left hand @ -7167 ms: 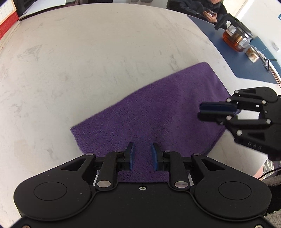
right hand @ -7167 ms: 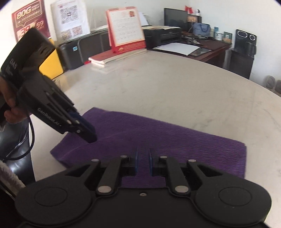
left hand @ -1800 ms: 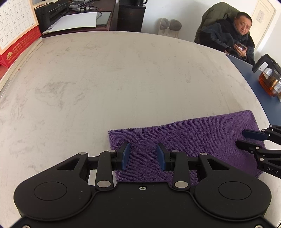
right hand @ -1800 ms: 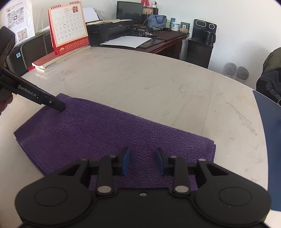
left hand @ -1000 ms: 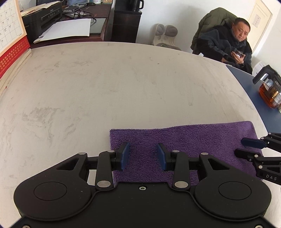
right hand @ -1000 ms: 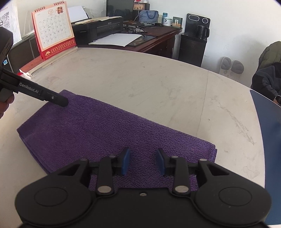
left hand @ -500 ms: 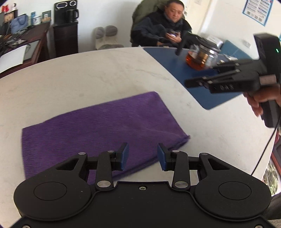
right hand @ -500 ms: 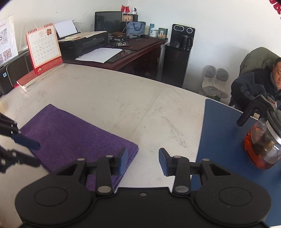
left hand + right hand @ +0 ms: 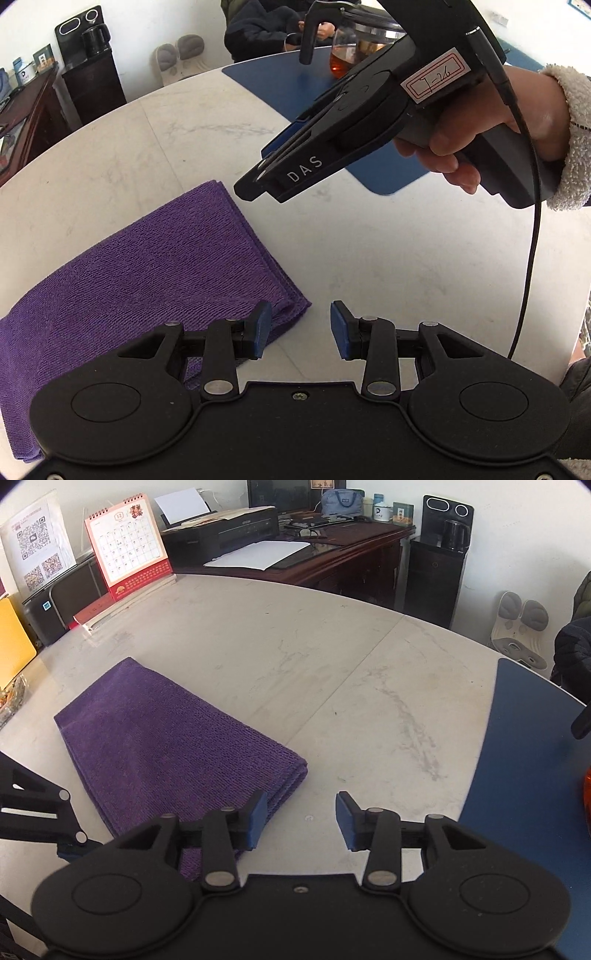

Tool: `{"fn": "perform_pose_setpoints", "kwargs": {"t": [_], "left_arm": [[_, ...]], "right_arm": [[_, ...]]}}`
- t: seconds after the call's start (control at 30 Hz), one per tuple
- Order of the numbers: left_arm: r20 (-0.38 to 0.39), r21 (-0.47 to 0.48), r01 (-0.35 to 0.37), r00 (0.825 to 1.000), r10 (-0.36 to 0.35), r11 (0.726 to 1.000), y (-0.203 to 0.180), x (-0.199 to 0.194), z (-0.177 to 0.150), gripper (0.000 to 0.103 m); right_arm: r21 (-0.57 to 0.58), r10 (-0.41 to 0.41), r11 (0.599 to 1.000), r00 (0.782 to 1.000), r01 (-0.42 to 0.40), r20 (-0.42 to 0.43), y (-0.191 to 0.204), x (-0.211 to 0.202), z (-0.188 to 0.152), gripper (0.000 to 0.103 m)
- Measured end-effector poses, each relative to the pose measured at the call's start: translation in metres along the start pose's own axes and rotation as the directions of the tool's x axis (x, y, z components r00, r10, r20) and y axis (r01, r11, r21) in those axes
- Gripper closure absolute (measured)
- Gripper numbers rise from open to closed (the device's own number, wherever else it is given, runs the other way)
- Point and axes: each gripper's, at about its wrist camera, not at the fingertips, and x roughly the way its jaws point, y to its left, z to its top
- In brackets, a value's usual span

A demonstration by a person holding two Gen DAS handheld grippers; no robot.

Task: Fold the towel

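I see the purple towel (image 9: pixel 166 746) lying folded flat on the pale desk (image 9: pixel 332 672), its layered edge stacked along the side facing the bare marble. My left gripper (image 9: pixel 300 330) hangs over the towel's near corner; its jaws stand partly apart with nothing between them, the left pad above the cloth's edge and the right one over bare desk. My right gripper (image 9: pixel 300 818) sits in much the same spot in its own view, jaws opening and empty, with the towel's corner just under the left pad. In the left view the right gripper (image 9: pixel 255 184) points down towards the towel's far corner, held in a hand (image 9: pixel 480 125) with a fleecy cuff. Beyond the towel the desk is open marble out to its curved rim. A blue mat (image 9: pixel 524 746) covers the right side, and a glass teapot (image 9: pixel 354 48) stands on it.
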Motion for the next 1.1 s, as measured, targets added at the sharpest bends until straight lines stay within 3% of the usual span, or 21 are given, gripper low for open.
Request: {"fn": "perform_pose_setpoints", "kwargs": {"t": [0.5, 0.73, 0.97, 1.1], "left_arm": [[-0.054, 0.110, -0.009, 0.998, 0.015, 0.994, 0.002, 0.034, 0.009, 0.068], [-0.031, 0.083, -0.003, 0.999, 0.006, 0.997, 0.008, 0.037, 0.007, 0.069], [-0.027, 0.014, -0.002, 1.000, 0.002, 1.000, 0.020, 0.034, 0.008, 0.083], [-0.017, -0.046, 0.019, 1.000, -0.019, 0.999, 0.027, 0.033, 0.005, 0.085]], "right_arm": [[0.034, 0.025, 0.999, 1.000, -0.024, -0.006, -0.016, 0.012, 0.006, 0.059], [0.048, 0.040, 0.998, 0.999, -0.040, -0.003, -0.018, 0.015, 0.010, 0.059], [0.056, 0.052, 0.997, 0.999, -0.052, -0.002, -0.016, 0.021, 0.017, 0.059], [0.057, 0.050, 0.997, 0.999, -0.050, -0.008, -0.013, 0.030, 0.022, 0.060]]}}
